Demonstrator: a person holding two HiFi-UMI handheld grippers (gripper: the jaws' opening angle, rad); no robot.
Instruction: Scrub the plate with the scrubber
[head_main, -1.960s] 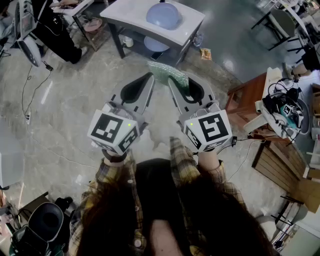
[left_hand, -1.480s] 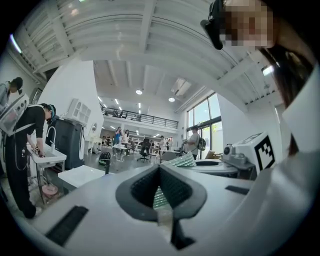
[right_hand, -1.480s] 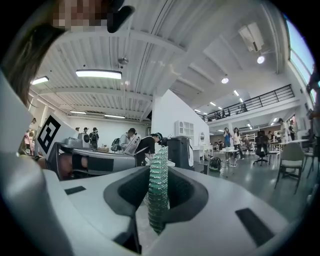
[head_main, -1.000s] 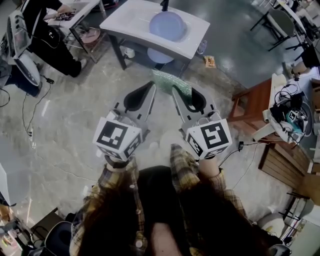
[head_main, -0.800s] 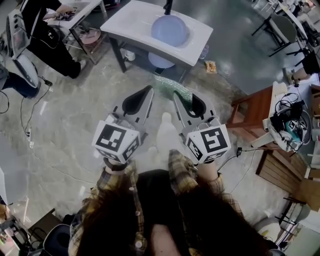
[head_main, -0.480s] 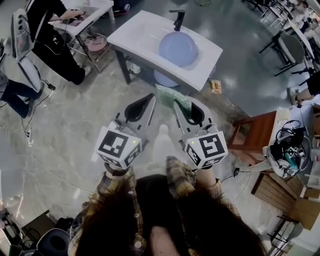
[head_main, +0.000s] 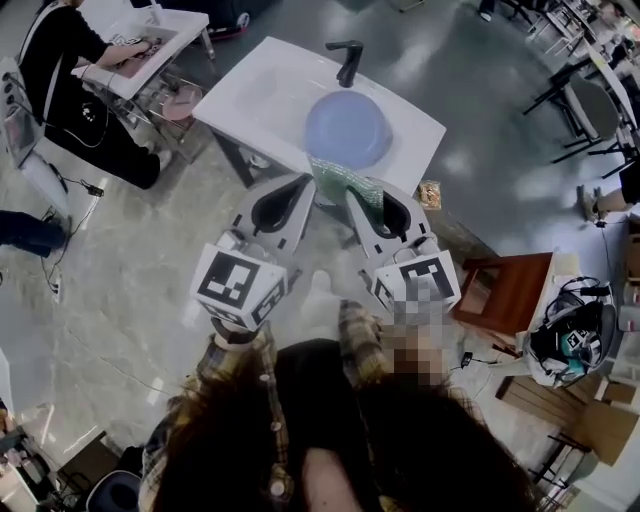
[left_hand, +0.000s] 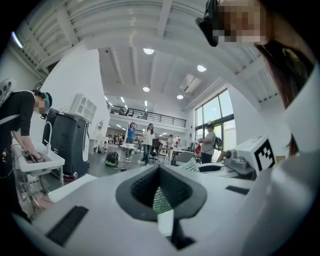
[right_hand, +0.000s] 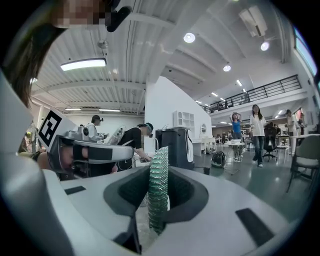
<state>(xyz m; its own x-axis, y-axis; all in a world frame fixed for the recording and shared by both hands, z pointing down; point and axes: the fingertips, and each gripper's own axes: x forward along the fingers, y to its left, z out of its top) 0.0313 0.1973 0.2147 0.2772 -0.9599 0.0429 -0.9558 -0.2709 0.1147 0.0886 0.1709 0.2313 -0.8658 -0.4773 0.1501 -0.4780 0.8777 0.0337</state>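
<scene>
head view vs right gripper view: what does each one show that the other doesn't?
Head view only: the blue plate lying in the white sink, with the black faucet behind it.

Right gripper view only: the right tongs with their jaws pressed on the green scrubber, seen edge-on, and people standing in the hall beyond.

Both: the scrubber held in the right tongs, and the left tongs alongside.

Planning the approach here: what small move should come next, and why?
Probably bring the right gripper forward and lower its green scrubber onto the plate in the sink: the scrubber is clamped in the jaws but hangs short of the plate.
</scene>
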